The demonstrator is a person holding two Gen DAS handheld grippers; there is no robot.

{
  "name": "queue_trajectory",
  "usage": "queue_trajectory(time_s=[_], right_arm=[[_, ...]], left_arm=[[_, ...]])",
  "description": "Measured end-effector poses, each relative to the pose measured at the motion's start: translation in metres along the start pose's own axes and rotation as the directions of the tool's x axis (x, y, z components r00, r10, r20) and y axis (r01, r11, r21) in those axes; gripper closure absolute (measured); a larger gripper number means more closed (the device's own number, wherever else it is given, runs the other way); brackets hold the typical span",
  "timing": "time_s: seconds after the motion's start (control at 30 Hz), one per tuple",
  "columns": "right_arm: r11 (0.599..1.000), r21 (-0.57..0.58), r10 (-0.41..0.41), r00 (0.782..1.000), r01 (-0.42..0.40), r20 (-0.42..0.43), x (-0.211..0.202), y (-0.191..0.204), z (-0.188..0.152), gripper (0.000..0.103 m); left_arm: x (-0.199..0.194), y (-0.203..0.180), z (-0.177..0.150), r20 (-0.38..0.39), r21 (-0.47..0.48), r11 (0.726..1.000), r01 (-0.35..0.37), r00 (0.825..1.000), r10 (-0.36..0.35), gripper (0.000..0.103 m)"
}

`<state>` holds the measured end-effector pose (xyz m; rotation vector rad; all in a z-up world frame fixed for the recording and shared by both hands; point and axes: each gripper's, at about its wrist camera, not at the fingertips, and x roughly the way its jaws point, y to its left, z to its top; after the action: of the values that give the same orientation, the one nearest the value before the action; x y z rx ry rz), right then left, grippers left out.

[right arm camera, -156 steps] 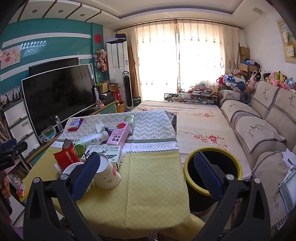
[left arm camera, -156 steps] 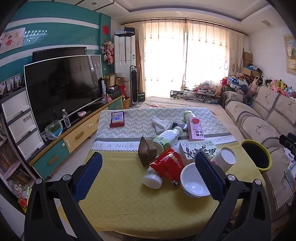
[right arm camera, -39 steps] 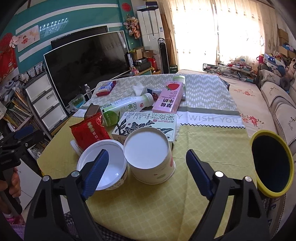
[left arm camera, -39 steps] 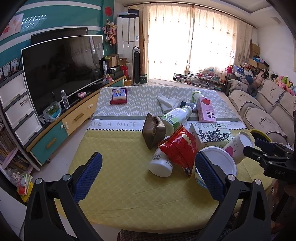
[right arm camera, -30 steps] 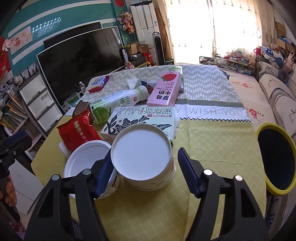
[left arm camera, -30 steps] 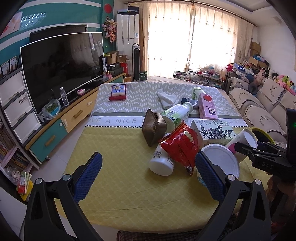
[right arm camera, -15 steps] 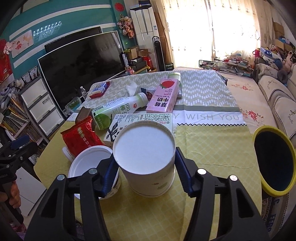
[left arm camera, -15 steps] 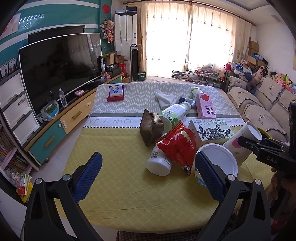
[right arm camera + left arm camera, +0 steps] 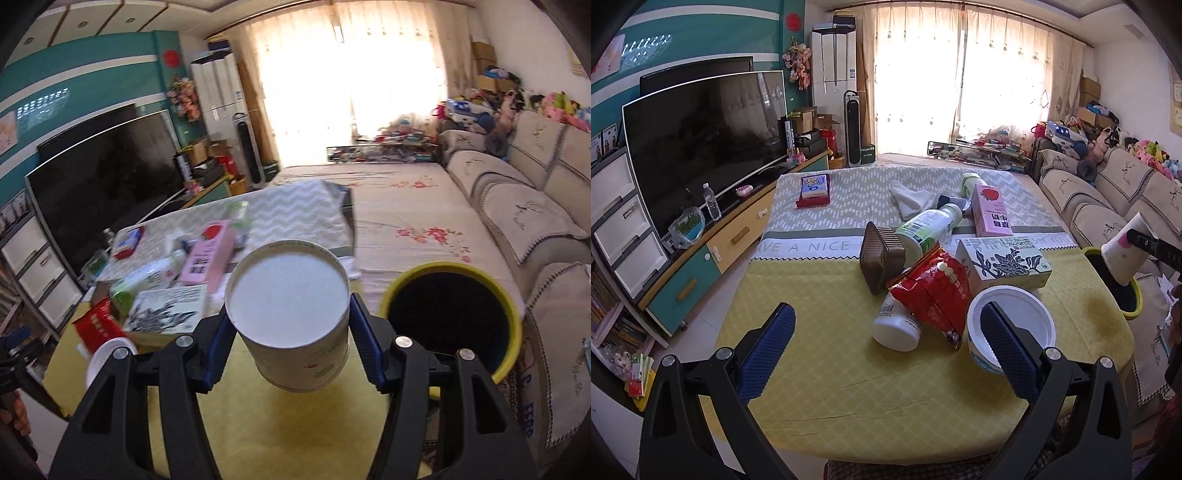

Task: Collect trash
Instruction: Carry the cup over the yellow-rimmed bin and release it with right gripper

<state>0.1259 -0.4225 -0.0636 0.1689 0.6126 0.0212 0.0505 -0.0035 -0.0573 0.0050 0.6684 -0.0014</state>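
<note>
**Paper cup lifted off the tabletop and carried toward the bin**

A second ago the white cylindrical paper cup [image 9: 291, 317] stood on the yellow checked tabletop [image 9: 827, 354] beside the white round plastic bowl [image 9: 1012, 325]; now it hangs clear of the cloth, pinched between the blue pads of the right tool [image 9: 290, 332], which is clamped on its sides. In the left wrist view the cup [image 9: 1123, 254] sits tilted just above the round black bin with a yellow rim [image 9: 1130, 295], so the first piece of trash looks close to being dropped, though it is not yet released.

The left tool [image 9: 886, 347] hovers with its jaws wide and nothing between them.

The cup is smooth, stiff paper with a small printed motif. Left on the cloth are a crinkled red foil snack bag [image 9: 934, 291], a white plastic bottle [image 9: 897, 325] lying on its side, a rectangular floral carton [image 9: 1004, 266], a ribbed brown tray [image 9: 882, 254] and a pink milk carton [image 9: 991, 216].
</note>
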Motion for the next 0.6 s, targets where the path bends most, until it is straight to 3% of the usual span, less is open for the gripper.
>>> queue_trajectory(time_s=[0.17,0.3,0.5,0.6], right_arm=[[0.98,0.078,-0.182,0.983,0.184,-0.038,0.03,-0.074,0.005,0.046],[0.957,0.109,-0.258,0.96,0.27,-0.111,0.067,-0.114,-0.002,0.046],[0.931,0.141,-0.304,0.93,0.336,-0.209,0.114,-0.154,-0.015,0.042],[0.927,0.162,-0.299,0.927,0.338,-0.225,0.122,-0.162,-0.016,0.042]], left_arm=[[0.005,-0.009,0.001,-0.013,0.017,1.0,0.004,1.0,-0.004,0.004],[0.009,-0.021,0.002,-0.027,0.042,0.999,0.007,1.0,-0.006,0.004],[0.016,-0.041,0.006,-0.047,0.078,0.997,0.018,0.999,-0.014,0.004],[0.02,-0.049,0.007,-0.054,0.093,0.995,0.024,0.998,-0.019,0.004]])
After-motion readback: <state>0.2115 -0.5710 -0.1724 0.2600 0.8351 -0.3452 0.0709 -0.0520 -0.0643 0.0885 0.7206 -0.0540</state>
